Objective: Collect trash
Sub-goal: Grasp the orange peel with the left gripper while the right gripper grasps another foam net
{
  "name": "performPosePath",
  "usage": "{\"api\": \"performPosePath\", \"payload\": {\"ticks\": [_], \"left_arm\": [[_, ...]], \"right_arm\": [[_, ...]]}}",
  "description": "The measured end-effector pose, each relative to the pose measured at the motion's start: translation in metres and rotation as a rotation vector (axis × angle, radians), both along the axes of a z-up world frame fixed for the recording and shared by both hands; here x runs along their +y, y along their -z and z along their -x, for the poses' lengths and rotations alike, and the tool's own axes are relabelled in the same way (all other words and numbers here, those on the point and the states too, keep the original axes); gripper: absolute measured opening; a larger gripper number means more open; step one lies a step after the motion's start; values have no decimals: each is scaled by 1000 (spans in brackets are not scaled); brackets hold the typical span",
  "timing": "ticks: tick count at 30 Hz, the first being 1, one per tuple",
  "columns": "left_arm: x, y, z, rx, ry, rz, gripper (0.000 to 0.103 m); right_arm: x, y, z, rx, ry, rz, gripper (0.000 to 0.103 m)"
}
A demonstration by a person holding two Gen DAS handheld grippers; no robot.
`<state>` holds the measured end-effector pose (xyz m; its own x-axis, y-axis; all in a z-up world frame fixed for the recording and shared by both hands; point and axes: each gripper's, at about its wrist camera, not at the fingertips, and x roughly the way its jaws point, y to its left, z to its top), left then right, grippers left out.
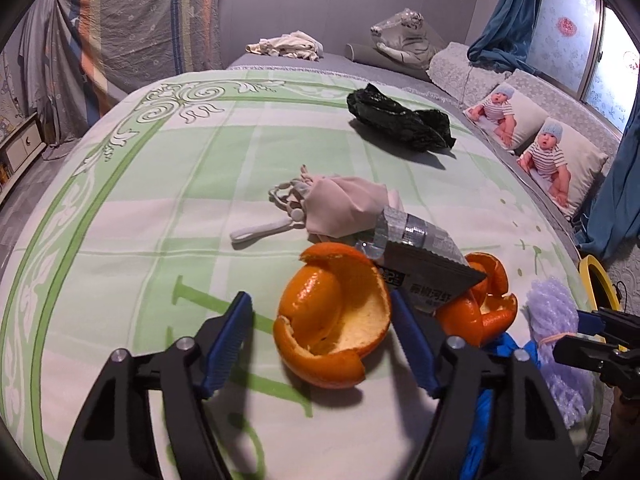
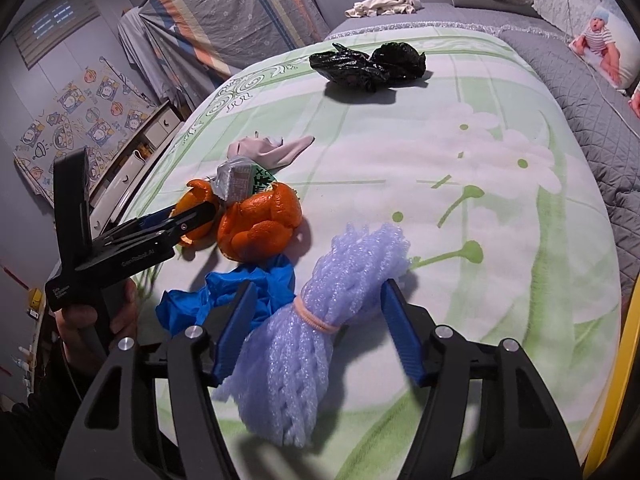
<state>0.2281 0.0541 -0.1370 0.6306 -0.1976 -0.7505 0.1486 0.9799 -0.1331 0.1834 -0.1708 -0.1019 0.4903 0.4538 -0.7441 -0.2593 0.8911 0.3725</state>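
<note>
Trash lies on a green-patterned blanket [image 1: 120,264]. My left gripper [image 1: 322,322] is open, its jaws on either side of a large orange peel [image 1: 334,320]. A second peel [image 1: 478,308] lies right of it under a grey snack wrapper [image 1: 424,256]. My right gripper [image 2: 318,316] is open around a bundle of lilac foam net [image 2: 320,320] tied with a rubber band. A crumpled blue plastic scrap [image 2: 240,292] lies left of the foam. A black plastic bag [image 2: 366,64] lies farther back, and it also shows in the left wrist view [image 1: 400,120].
A beige cloth pouch with a white strap [image 1: 340,208] lies behind the peels. Baby-print pillows [image 1: 532,136] line the right side. A plush tiger [image 1: 404,38] and crumpled clothes [image 1: 286,46] lie at the bed's far end. A yellow rim [image 2: 624,352] borders the right edge.
</note>
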Motion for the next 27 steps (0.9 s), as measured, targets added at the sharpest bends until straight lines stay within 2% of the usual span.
{"api": "performPosePath", "payload": {"ticks": [4,12,19,27], "left_arm": [[-6,3,-8,22,19,-6,49],[-4,1,-17,24,12,9,33],[-3,-3,-14,4,9,10,29],[2,-9,-7,-10,-7,28,28]], "right_arm": [[4,1,-8,2,-11,19,52],[13,4,-15,-4,-31,74,41],[20,1,-11,-24,-47,131,24],[17,-11,-5,-64,-47,109,20]]}}
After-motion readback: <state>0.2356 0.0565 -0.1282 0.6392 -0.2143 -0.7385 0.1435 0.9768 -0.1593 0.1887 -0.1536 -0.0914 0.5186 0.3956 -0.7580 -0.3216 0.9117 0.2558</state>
